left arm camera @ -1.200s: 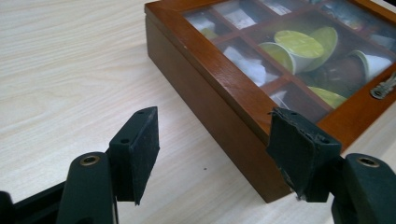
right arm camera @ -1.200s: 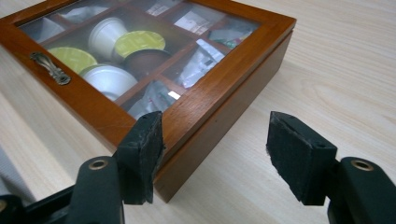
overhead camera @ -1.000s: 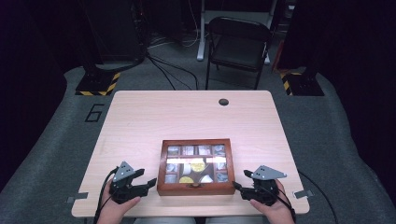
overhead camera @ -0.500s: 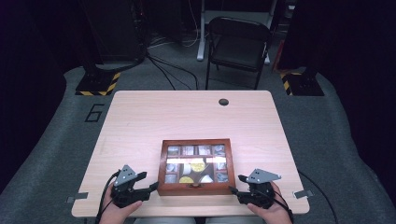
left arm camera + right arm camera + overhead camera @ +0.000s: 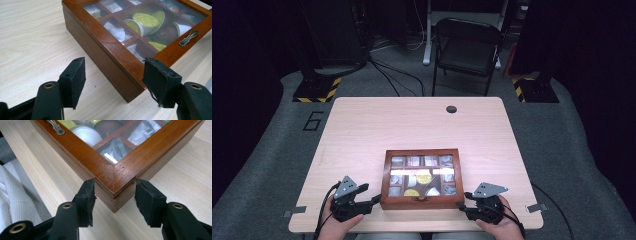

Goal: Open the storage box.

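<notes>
A shut wooden box (image 5: 422,202) with a glass lid lies near the table's front edge, with sachets and yellow-topped capsules (image 5: 146,20) in its compartments. My left gripper (image 5: 373,200) sits at its near left corner. In the left gripper view the left gripper (image 5: 116,75) is open: one pad (image 5: 160,77) is at the box's (image 5: 107,47) front, the other stands clear of its side. My right gripper (image 5: 464,207) is at the near right corner. The right gripper's (image 5: 115,195) jaws have just been closing, and both pads now touch the box's (image 5: 120,172) corner.
A metal handle (image 5: 188,38) sits on the lid's front rail. The pale wooden table (image 5: 412,125) has a round cable hole (image 5: 451,109) at the back. A black folding chair (image 5: 467,47) stands beyond it. A white sleeve (image 5: 15,202) lies at the table's near edge.
My right gripper has shifted slightly toward the box's near right corner and its jaws have narrowed around it. The left gripper and the box have not moved.
</notes>
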### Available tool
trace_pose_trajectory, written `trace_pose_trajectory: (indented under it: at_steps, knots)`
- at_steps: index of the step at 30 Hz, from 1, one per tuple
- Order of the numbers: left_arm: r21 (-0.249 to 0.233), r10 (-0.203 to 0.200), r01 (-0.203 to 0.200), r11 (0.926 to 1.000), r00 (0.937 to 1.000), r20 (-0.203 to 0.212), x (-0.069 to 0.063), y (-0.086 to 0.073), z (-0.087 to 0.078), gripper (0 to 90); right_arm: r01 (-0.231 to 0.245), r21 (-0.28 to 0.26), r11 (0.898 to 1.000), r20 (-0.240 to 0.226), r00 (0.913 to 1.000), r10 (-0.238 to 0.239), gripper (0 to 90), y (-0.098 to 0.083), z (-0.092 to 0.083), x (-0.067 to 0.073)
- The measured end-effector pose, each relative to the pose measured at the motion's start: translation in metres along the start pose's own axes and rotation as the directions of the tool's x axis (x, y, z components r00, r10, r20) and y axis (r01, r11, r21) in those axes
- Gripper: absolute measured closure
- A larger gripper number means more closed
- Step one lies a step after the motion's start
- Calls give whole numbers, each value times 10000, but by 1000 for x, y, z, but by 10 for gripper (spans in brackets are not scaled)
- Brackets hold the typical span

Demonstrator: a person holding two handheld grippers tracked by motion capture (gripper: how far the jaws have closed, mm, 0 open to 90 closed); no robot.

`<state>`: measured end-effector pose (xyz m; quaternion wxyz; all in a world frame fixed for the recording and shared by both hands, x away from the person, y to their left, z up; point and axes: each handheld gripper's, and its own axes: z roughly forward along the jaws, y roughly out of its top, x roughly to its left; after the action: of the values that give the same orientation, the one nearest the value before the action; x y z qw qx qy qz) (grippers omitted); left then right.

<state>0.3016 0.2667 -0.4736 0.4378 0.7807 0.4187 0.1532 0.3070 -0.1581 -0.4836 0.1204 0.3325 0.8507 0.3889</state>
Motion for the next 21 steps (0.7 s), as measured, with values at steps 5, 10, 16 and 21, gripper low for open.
trace_pose_trajectory:
  at_steps: [5, 10, 16, 21]
  knots:
    - [68, 2, -2, 10000, 10000, 67, 0, 0, 1, 343, 92, 122, 9999, 0, 10000, -92, 516, -1, 2, -1]
    - [66, -50, 50, 10000, 9999, 94, -1, 0, 1, 344, 160, 166, 9997, 58, 9999, -161, 534, -1, 1, -1]
    - [83, 36, -37, 10000, 9999, 130, -1, 1, 0, 344, 337, 11, 9994, 96, 9994, -337, 552, 1, 0, 1]
    - [38, 39, -40, 10000, 9997, 232, -4, 1, -2, 345, 214, -93, 9997, 85, 9997, -213, 552, 3, -2, 1]
